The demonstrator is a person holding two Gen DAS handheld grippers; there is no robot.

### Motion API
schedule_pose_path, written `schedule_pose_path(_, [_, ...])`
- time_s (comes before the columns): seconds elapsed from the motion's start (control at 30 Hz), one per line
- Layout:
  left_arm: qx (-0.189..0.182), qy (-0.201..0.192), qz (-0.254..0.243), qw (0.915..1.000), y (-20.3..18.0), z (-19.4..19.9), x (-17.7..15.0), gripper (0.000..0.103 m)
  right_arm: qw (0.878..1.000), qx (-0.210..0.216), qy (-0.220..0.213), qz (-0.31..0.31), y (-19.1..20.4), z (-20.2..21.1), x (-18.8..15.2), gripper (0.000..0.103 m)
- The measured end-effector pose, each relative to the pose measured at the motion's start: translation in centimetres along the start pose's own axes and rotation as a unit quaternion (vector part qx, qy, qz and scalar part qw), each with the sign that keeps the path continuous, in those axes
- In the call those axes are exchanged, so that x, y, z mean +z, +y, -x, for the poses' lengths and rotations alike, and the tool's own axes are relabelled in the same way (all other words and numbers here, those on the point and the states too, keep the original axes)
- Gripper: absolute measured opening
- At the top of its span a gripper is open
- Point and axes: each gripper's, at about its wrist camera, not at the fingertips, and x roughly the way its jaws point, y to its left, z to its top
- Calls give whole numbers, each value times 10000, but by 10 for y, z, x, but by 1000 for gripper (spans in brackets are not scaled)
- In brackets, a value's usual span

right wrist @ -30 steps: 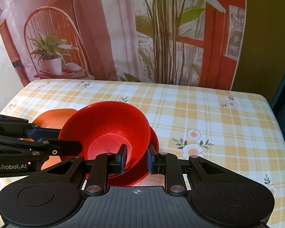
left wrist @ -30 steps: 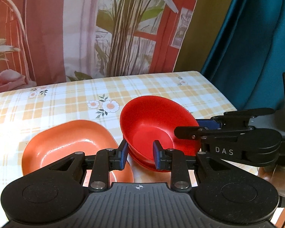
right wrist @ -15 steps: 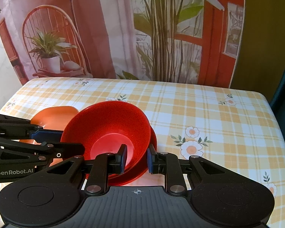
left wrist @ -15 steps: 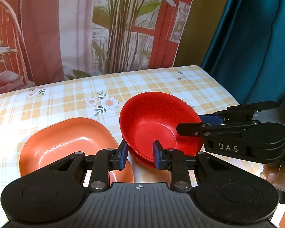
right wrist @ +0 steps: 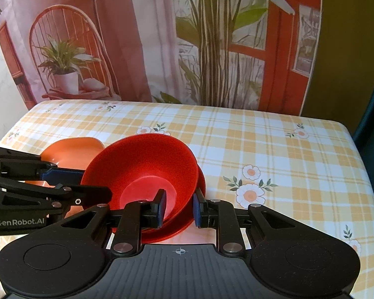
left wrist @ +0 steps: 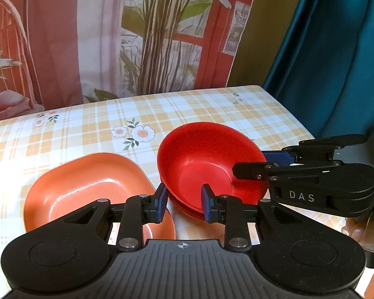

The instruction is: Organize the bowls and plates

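The glossy red round plastic bowl (right wrist: 147, 172) is held tilted over a second red bowl (right wrist: 184, 224) on the yellow checked floral tablecloth (right wrist: 274, 149). Its near rim is pinched by the right gripper (right wrist: 178, 208). The left gripper (left wrist: 183, 203) is seen partly spread, clamping nothing. An orange rounded-square plastic plate (left wrist: 87, 184) lies just left.

- Two red bowls (left wrist: 209, 164) are counted, one nested in the other.
- One orange dish (left wrist: 87, 186) is seen beside them.
- Two grippers are counted: left gripper (left wrist: 183, 203), right gripper (right wrist: 179, 208).
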Motion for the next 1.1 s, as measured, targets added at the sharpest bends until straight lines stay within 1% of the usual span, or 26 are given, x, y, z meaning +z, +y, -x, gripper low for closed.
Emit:
schedule_pose_path(0.43, [16, -68, 59, 10000, 3, 2, 0, 31, 9999, -66, 22, 94, 0, 3, -2, 22])
schedule_pose_path(0.7, [22, -103, 86, 9999, 2, 3, -1, 31, 9998, -159, 82, -3, -8, 4, -4, 22])
schedule_pose_path(0.9, [24, -110, 66, 9999, 2, 2, -1, 31, 9995, -80, 179, -249, -12, -2, -12, 22])
schedule_pose_path(1.0, [37, -98, 49, 9999, 2, 1, 0, 31, 9995, -40, 196, -251, -11, -5, -13, 22])
schedule_pose_path(1.03, [38, -94, 43, 9999, 2, 0, 0, 31, 9995, -26, 202, -252, -10, -6, -13, 24])
schedule_pose_path(1.1, [34, -90, 43, 9999, 2, 0, 0, 31, 9994, -8, 213, -261, -9, -8, -14, 25])
